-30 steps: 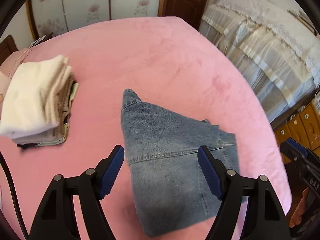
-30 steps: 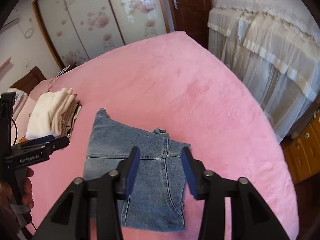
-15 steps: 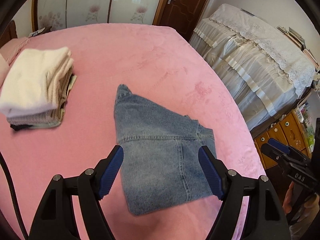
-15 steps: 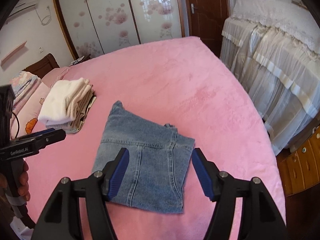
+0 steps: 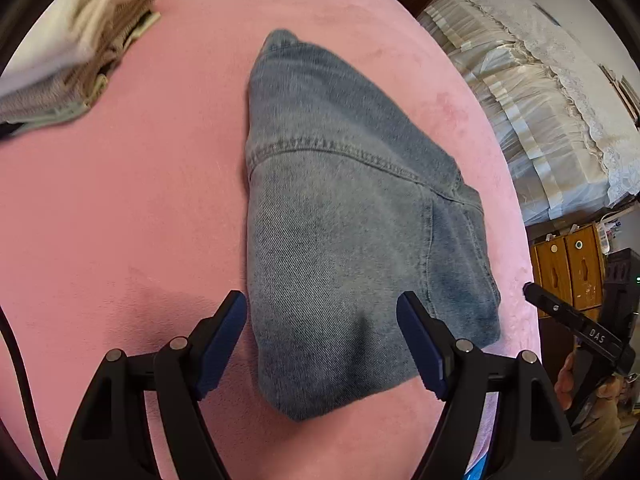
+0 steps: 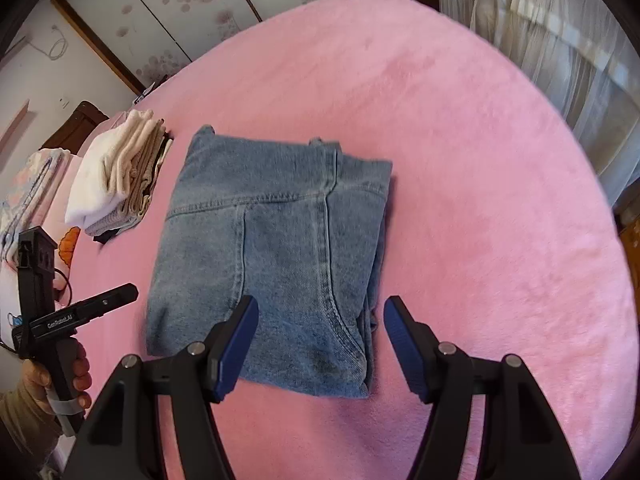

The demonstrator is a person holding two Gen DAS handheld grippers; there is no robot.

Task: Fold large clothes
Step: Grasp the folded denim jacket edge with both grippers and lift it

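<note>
Folded blue jeans [image 5: 340, 216] lie flat on the pink bed [image 5: 120, 200]; they also show in the right wrist view [image 6: 272, 240]. My left gripper [image 5: 322, 320] is open and empty, low over the near edge of the jeans. My right gripper [image 6: 320, 328] is open and empty, over the near right part of the jeans. The left gripper's body [image 6: 80, 312] shows at the left of the right wrist view. The right gripper's body [image 5: 580, 328] shows at the right of the left wrist view.
A stack of folded cream and beige clothes [image 6: 116, 176] sits on the bed left of the jeans, and appears in the left wrist view [image 5: 72, 40]. A second bed with a lace cover [image 5: 540, 100] stands to the right. A wooden drawer cabinet [image 5: 568, 264] is beyond the bed's edge.
Both grippers have moved down and closer to the jeans, which now fill more of each view. The jeans have not moved and both grippers stay open.
</note>
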